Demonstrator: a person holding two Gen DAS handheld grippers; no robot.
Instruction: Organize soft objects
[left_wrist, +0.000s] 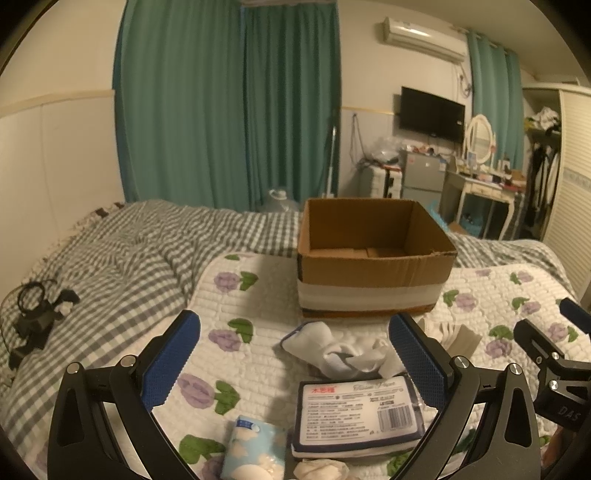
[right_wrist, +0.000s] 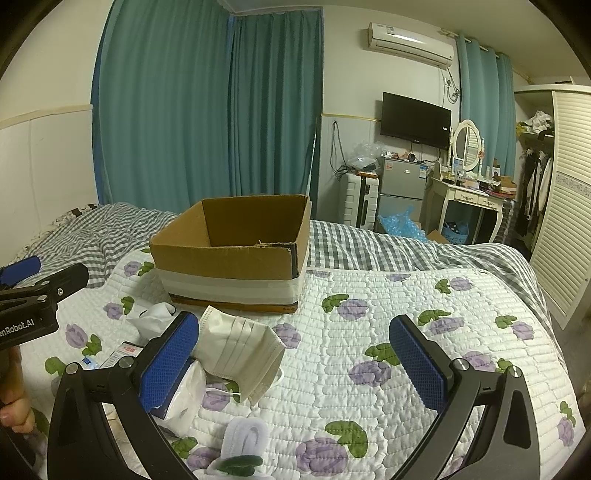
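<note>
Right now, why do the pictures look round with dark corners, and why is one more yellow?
Both wrist cameras use fisheye lenses, which curve straight edges and leave black corners. In the left wrist view the light looks warmer and yellower, and the cardboard box looks slightly soft. In the right wrist view colours are cooler and the curtains bluer.

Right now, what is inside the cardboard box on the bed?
The left wrist view shows only bare bottom flaps inside the cardboard box. The strip of floor behind its near wall is hidden. The socks and tissue pack lie outside.

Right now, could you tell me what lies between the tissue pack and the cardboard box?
In the left wrist view, crumpled white socks lie between the tissue pack and cardboard box.
</note>
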